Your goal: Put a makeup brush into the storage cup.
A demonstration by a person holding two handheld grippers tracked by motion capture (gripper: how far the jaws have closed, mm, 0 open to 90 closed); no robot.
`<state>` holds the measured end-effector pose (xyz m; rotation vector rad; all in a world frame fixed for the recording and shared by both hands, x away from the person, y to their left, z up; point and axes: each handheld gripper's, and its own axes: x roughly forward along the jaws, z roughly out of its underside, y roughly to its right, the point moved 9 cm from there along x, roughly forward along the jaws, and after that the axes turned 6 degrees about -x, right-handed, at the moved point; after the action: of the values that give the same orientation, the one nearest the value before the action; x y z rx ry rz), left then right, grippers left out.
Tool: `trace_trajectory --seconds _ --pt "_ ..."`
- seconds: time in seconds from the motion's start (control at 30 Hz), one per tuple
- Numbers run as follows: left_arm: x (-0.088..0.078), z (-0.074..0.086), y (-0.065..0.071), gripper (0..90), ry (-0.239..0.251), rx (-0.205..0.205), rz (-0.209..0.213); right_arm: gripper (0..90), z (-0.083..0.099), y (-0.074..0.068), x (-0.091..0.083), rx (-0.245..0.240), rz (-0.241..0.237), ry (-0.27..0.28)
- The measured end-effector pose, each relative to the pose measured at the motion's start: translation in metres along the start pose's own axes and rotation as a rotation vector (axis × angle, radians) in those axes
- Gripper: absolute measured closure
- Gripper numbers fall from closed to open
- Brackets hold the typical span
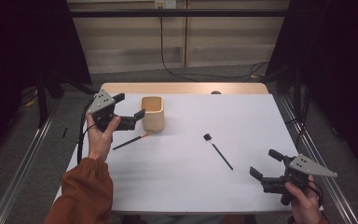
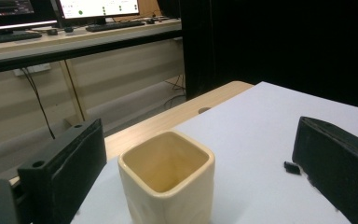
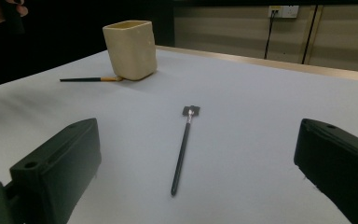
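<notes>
Left tongs (image 1: 133, 106) are wide open w/ nothing in them, held up off the white-covered worktop (image 1: 242, 116) just beside the cream square ceramic cup (image 1: 153, 113). In the left gripper view the cup (image 2: 168, 179) sits between the two black jaws, a bit low, w/ gaps on both sides, so not touching. Looks like the cup is being lined up for steadying or a grab; that's my read.

Right tongs (image 1: 266, 164) are also spread wide and empty, near the front right corner of the worktop. The right gripper view looks straight along the thin black-handled brush with a small flat dark head (image 3: 182, 147), which lies flat between the jaws but farther off, head end away from the tongs. In the high view this brush (image 1: 218, 151) lies roughly mid-worktop, well apart from the cup. Prob. the next pick, since the jaws already face it.

A second brush, black handle w/ tan/orange ferrule end (image 1: 131, 140), lies flat w/ its tip touching or just beside the cup's base on the near left side (image 3: 91, 79). Cup is upright, open top, appears empty inside, so likely the holder both brushes go into.

No brand, label or readable writing on the cup, brushes or tongs. Monitors at the back of the left gripper view show screen content, too small to read.
</notes>
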<state>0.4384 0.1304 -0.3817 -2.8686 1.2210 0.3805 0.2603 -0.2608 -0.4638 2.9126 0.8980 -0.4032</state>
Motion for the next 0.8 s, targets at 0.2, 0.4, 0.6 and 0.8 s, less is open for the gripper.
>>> trace_trajectory --seconds 0.2,0.4,0.6,0.8 --pt "0.010 -0.001 -0.013 2.7 -0.027 0.008 -0.023 0.0 0.000 0.000 0.000 -0.001 -0.001 0.000" --pt "0.014 -0.008 -0.030 2.6 -0.025 -0.013 -0.031 0.0 0.000 0.000 0.000 -0.007 0.002 -0.001" --pt "0.019 -0.007 -0.034 2.6 -0.046 -0.014 -0.034 0.0 0.000 0.000 0.000 -0.008 0.002 0.000" --pt "0.020 -0.010 -0.033 2.6 -0.070 -0.013 -0.043 0.1 0.001 0.001 0.000 -0.001 0.005 -0.003"
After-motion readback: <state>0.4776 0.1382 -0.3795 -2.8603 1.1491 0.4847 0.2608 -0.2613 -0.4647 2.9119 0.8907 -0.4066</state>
